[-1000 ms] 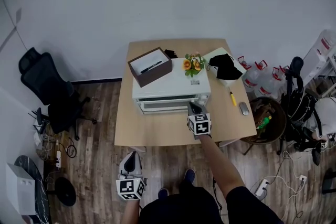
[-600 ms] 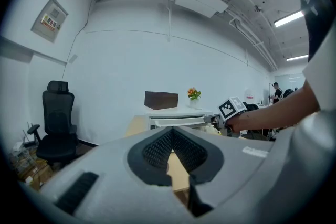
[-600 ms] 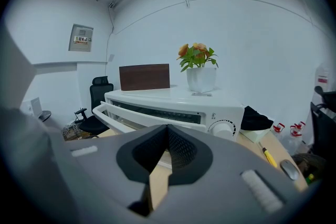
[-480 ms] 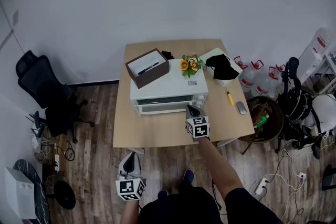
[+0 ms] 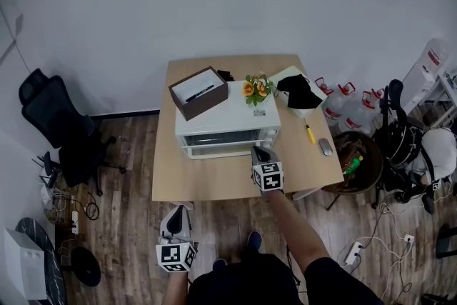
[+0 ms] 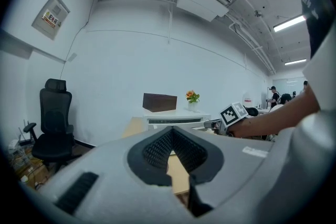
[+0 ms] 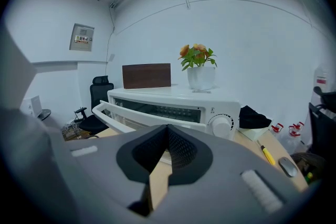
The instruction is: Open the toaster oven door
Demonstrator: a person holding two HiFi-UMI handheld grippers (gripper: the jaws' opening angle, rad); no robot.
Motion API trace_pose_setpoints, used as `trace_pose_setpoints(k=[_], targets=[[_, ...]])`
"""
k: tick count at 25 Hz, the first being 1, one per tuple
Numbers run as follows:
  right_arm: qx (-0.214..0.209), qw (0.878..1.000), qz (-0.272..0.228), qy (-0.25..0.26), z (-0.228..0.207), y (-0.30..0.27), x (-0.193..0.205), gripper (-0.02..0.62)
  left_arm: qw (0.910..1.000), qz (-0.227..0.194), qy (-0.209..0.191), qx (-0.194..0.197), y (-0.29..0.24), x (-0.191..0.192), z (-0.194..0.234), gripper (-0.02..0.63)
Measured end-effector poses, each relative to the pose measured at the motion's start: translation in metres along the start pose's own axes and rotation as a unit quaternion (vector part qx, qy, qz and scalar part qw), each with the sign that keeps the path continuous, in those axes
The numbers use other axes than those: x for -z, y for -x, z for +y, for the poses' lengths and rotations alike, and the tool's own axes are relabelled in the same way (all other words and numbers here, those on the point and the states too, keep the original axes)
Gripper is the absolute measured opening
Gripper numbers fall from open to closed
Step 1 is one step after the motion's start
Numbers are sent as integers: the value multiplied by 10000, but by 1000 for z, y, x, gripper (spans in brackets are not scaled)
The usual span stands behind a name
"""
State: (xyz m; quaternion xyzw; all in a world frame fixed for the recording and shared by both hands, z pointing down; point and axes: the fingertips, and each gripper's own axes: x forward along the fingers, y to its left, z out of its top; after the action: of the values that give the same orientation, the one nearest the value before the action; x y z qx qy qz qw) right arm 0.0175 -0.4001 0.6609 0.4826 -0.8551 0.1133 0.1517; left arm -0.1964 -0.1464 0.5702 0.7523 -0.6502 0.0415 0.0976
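Observation:
The white toaster oven (image 5: 227, 131) stands on the wooden table (image 5: 214, 182), its door looking closed and its white handle bar (image 7: 113, 115) across the front. A brown box (image 5: 198, 91) and a vase of flowers (image 5: 255, 89) sit on top. My right gripper (image 5: 258, 149) hovers just off the oven's front right corner, near the dial (image 7: 220, 124), jaws shut and empty (image 7: 168, 127). My left gripper (image 5: 177, 211) hangs low in front of the table over the floor, shut on nothing (image 6: 171, 129), pointing towards the oven (image 6: 173, 122).
On the table right of the oven lie a black cloth on a white box (image 5: 300, 91), a yellow tool (image 5: 309, 133) and a mouse (image 5: 325, 146). Water jugs (image 5: 343, 100) and a bin (image 5: 357, 157) stand to the right. An office chair (image 5: 61, 128) stands left.
Hardly anything moved: the head view drifted slightly, and both grippers keep their places relative to the oven and table.

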Motion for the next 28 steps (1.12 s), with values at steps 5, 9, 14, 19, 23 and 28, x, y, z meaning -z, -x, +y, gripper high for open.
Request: trace_pose_setpoints(k=[5, 9, 14, 19, 23, 28], targets=[[40, 10000, -62, 2, 1, 5, 6, 9, 9998, -44, 186, 113, 1, 0, -2, -5], [28, 10000, -83, 45, 2, 7, 8, 9, 9997, -92, 80, 190, 2, -3, -4, -5], [20, 10000, -85, 34, 4, 10, 11, 9, 10000, -12, -67, -48, 5, 2, 3, -5], [41, 9999, -73, 87, 6, 14, 16, 9, 9999, 54, -61, -87, 5, 6, 5, -5], [42, 9999, -76, 87, 8, 17, 22, 9, 9999, 114, -50, -51, 5, 12, 3, -5], [61, 9999, -47, 127, 12, 23, 30, 9, 9999, 165, -34, -16, 6, 19, 1, -5]])
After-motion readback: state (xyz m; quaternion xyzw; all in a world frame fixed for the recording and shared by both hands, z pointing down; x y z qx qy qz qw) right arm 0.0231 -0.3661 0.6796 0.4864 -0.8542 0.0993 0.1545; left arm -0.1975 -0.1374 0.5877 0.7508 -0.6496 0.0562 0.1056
